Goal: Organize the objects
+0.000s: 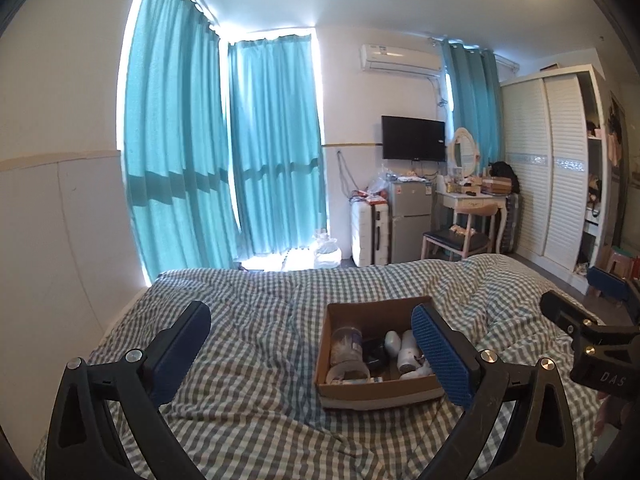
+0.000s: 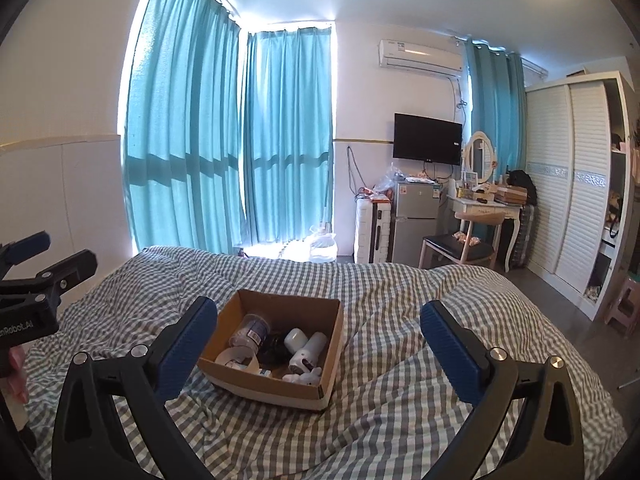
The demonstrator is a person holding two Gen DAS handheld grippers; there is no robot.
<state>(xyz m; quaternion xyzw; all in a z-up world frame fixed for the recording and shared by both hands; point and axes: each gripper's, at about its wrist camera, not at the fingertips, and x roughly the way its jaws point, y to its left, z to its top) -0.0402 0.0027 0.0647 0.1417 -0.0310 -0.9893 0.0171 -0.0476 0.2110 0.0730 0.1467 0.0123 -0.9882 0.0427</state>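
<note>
1. Well, my left gripper [image 1: 312, 354] stands spread as wide as it goes, with nothing between its blue pads; it hangs over the checked bedspread [image 1: 248, 320].
2. My right gripper [image 2: 318, 342] is spread just as wide and holds nothing either.
3. The cardboard box [image 2: 328, 352] sits on the bedspread ahead of both grippers, its top open. In the left wrist view my right-hand finger overlaps its near right corner; in the right wrist view my left-hand finger stands just before its left edge. Whether either touches the cardboard I cannot tell.
4. Inside the box lie a clear plastic jar [image 2: 254, 330] on its side at the left, a white bottle [image 2: 308, 350] at the right, a small white cap-like piece [image 2: 295, 338] between them, and something dark [image 2: 274, 348] in the middle that I cannot make out.
5. Beyond the bed hang teal curtains [image 2: 188, 140], with a wall television [image 2: 427, 139], a small fridge [image 2: 414, 222] and a white wardrobe [image 2: 568, 180] farther right.
</note>
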